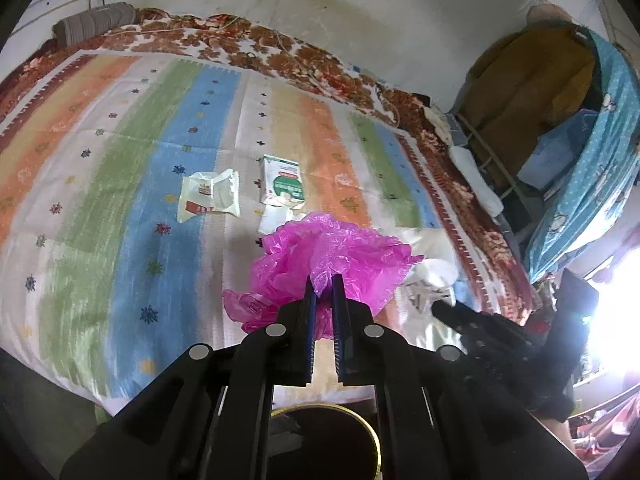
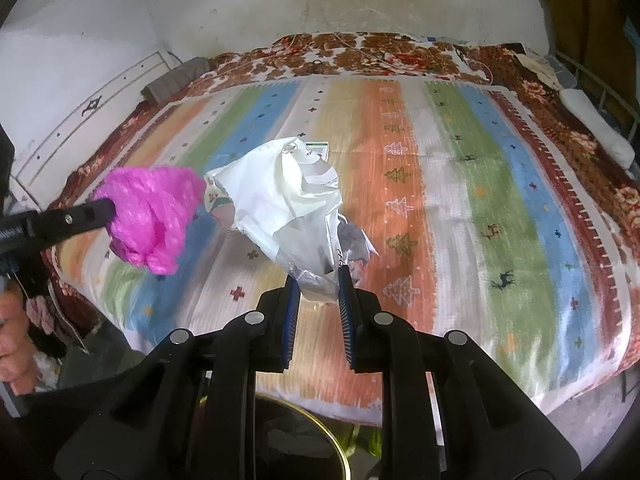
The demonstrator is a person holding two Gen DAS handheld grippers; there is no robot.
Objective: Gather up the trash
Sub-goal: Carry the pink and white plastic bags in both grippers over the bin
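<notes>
My left gripper (image 1: 324,280) is shut on a crumpled pink plastic bag (image 1: 336,256), held above the striped bed cover (image 1: 120,160); the bag shows in the right wrist view (image 2: 152,216) at the left. My right gripper (image 2: 320,276) is shut on a white plastic bag (image 2: 288,208), lifted over the bed; in the left wrist view it (image 1: 428,272) hangs right of the pink bag. A cream snack wrapper (image 1: 210,198) and a white-green carton (image 1: 282,180) lie on the cover ahead. A gold-rimmed bin (image 1: 360,416) sits below the grippers.
The bed has a floral blanket (image 1: 248,44) along the wall and a grey roll (image 1: 96,20) at the far left. A metal rack with blue fabric (image 1: 580,152) stands at the right. The bin rim (image 2: 320,424) shows at the bed's near edge.
</notes>
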